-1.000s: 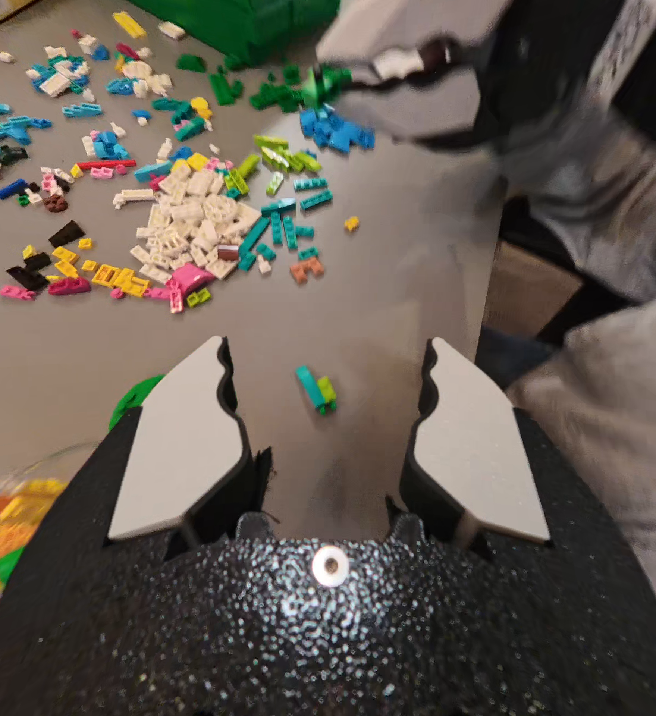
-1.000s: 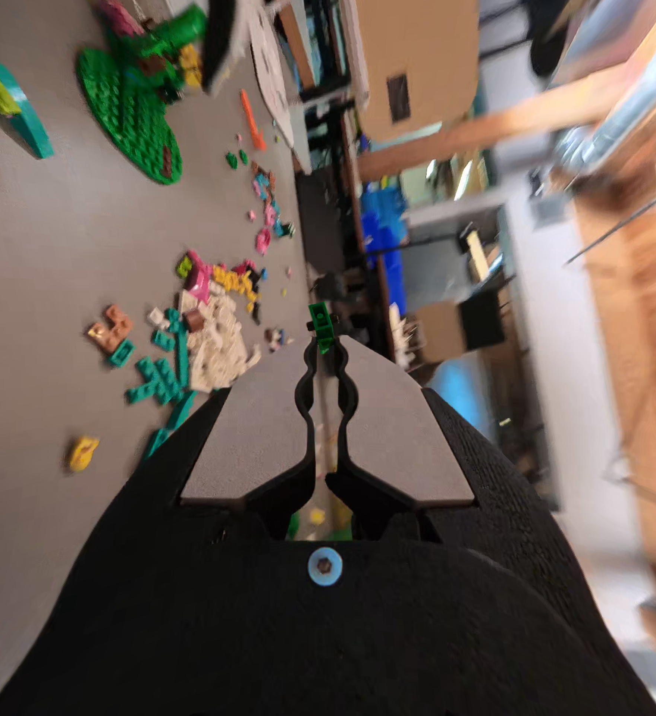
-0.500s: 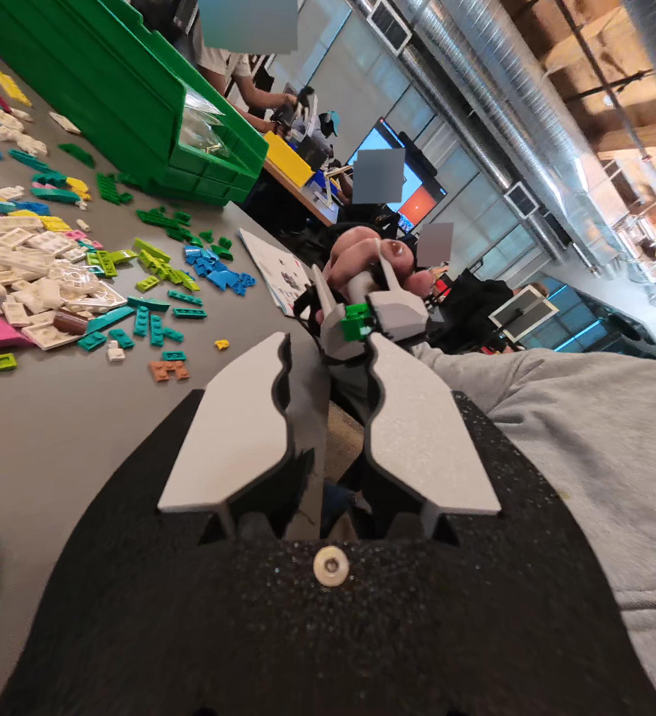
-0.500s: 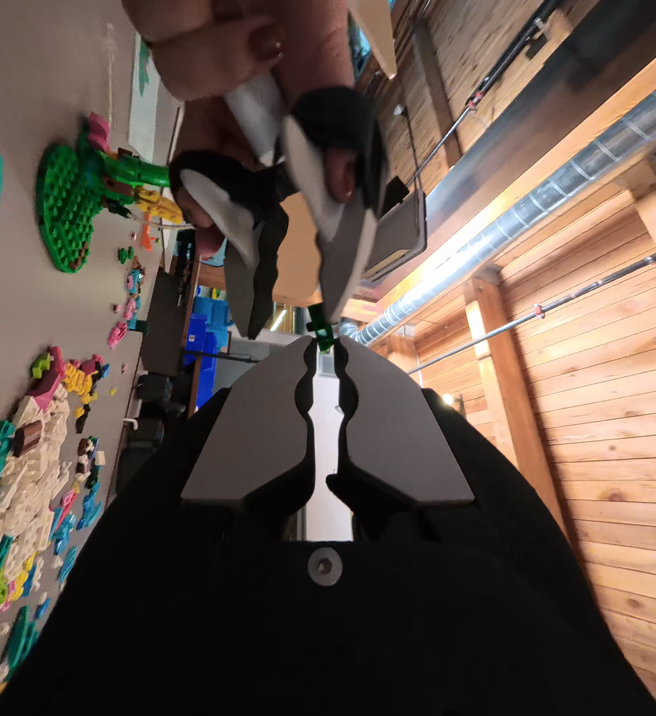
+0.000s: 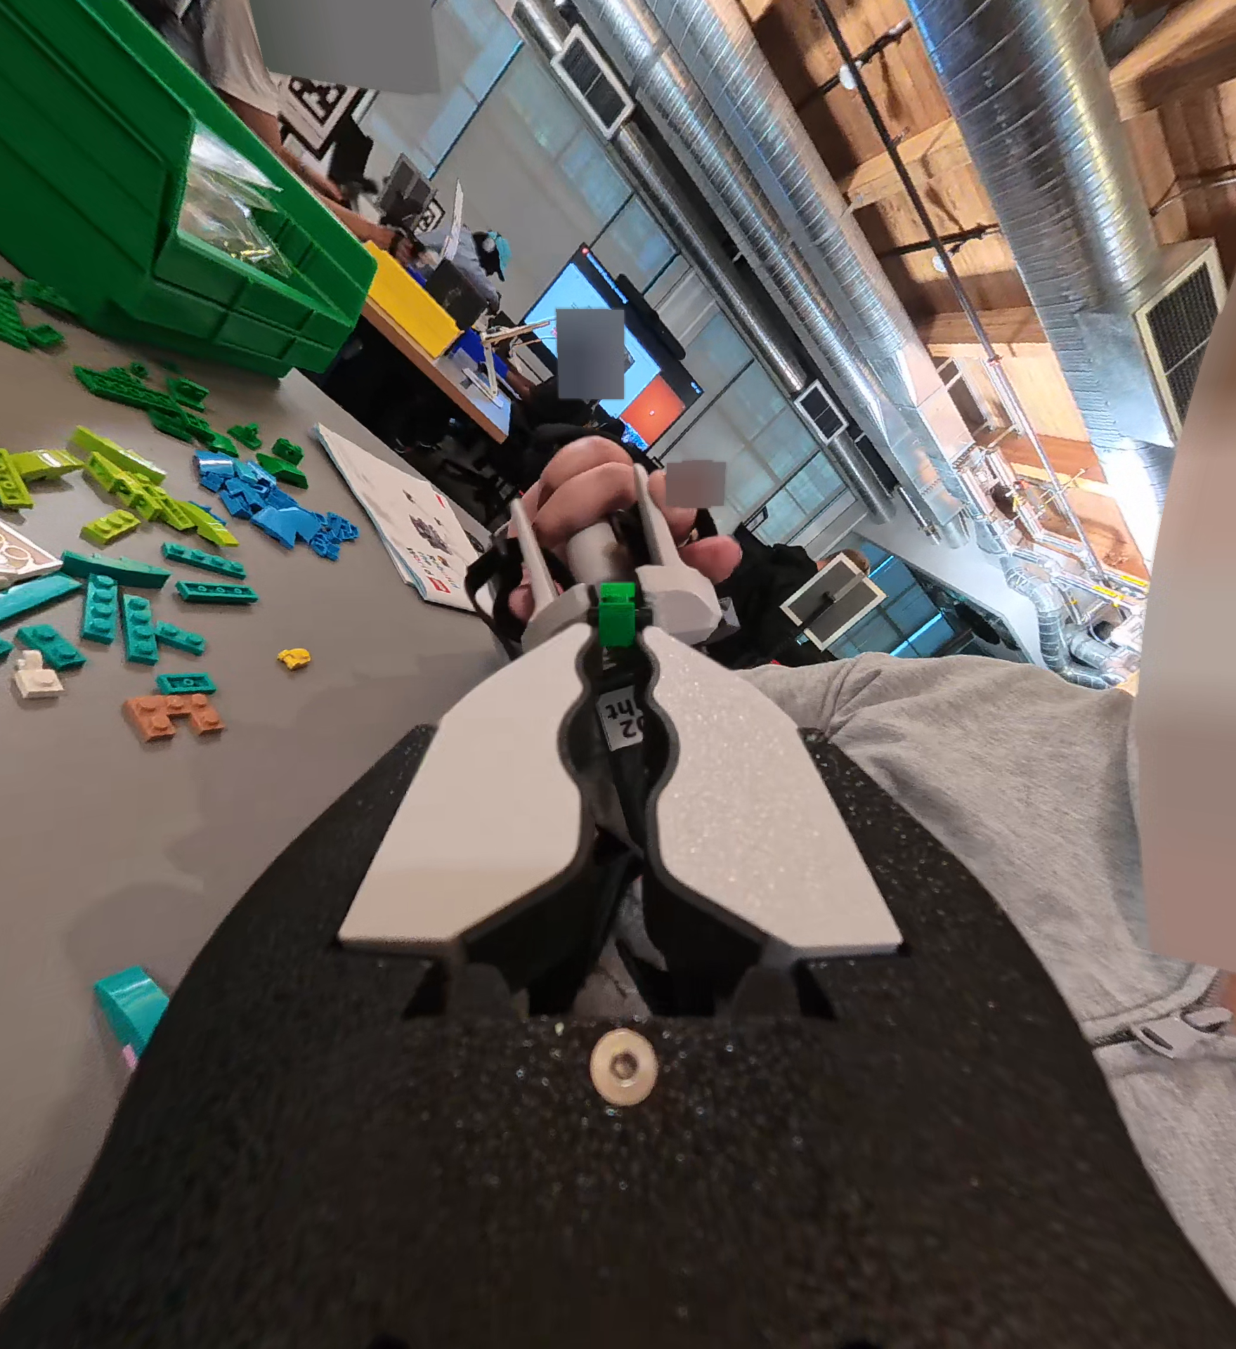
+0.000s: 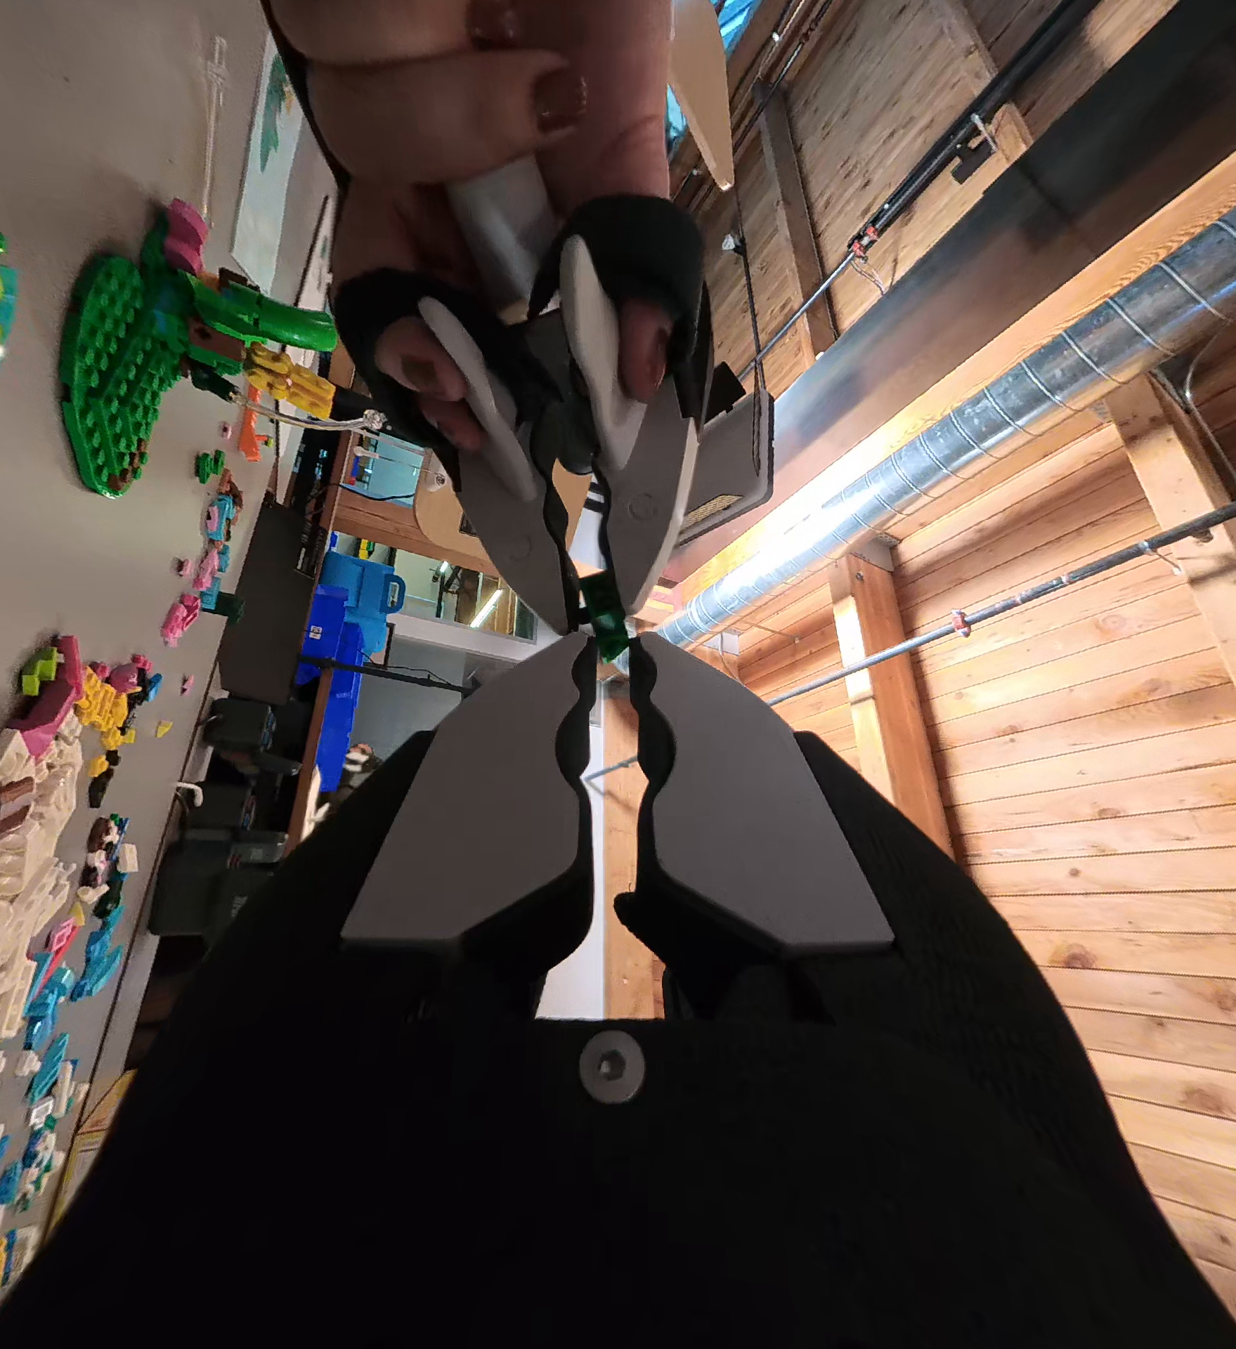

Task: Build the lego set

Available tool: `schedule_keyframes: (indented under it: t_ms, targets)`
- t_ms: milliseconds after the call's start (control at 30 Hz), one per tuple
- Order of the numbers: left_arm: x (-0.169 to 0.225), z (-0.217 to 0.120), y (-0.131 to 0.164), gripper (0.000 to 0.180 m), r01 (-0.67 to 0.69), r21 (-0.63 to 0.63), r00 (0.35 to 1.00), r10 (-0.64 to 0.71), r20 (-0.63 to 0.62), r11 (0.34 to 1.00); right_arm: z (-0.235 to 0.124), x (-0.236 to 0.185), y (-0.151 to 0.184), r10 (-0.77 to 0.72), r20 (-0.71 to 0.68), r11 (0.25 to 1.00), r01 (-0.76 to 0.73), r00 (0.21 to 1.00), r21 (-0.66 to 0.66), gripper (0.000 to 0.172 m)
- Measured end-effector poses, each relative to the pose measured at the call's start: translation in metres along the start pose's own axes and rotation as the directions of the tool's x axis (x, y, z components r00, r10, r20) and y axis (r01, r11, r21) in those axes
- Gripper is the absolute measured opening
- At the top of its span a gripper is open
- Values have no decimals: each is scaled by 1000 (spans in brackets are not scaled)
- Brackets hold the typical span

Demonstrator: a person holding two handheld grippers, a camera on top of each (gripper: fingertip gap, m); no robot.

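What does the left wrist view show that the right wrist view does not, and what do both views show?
Only the left wrist view shows the green storage bin, the blue brick pile, the orange piece and an open booklet on the grey table.

Only the right wrist view shows the green plate model and the wooden plank wall.

Both show the two hand-held grippers meeting tip to tip in the air, left and right, each closed on the same small green brick.

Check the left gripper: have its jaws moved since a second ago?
Yes. The left gripper lifted off the grey table and its jaws closed on the green brick.
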State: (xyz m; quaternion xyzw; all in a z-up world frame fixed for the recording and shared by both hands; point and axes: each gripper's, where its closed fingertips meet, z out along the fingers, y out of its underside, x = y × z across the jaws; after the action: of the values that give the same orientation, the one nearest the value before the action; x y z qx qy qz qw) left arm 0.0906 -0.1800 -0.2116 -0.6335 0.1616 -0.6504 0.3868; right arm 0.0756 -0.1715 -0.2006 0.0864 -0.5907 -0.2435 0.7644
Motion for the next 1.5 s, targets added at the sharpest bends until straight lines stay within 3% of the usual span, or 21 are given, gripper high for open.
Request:
schedule_keyframes:
  t_ms: [100, 267, 500, 667, 833, 1167, 1267, 1400, 1500]
  targets:
    - [-1, -1, -1, 7, -40, 10, 999, 40, 22, 999, 0, -2, 0, 62, 27, 998, -63, 998, 2, 10]
    - [0, -2, -5, 7, -57, 31, 998, 57, 11, 998, 0, -3, 1, 382, 129, 923, -384, 915, -6, 13]
    - [-1, -3, -2, 7, -40, 26, 999, 41, -4, 999, -1, -2, 1, 748, 293, 635, -771, 595, -55, 9]
    - [-2, -2, 4, 7, -40, -17, 999, 40, -3, 999, -3, -9, -5, 814, 414, 498, -856, 408, -136, 7]
    - [-3, -1, 11, 7, -30, -58, 1000, 29, -10, 998, -8, -11, -11, 821, 488, 425, -889, 298, -171, 5]
    - [-5, 1, 15, 8, -9, -70, 1000, 8, -10, 998, -10, -14, -6, 828, 483, 415, -890, 283, -191, 1]
    - [-17, 0, 16, 7, -31, -92, 997, 37, 70, 995, -11, -21, -2, 829, 481, 427, -878, 285, -217, 2]
    - [-53, 10, 30, 8, -87, -293, 939, 176, 295, 952, -17, -34, 29, 840, 428, 486, -813, 334, -320, 2]
    - [-73, 32, 38, 8, -133, -495, 873, 338, 351, 859, -32, -36, 71, 835, 342, 546, -719, 430, -430, 2]
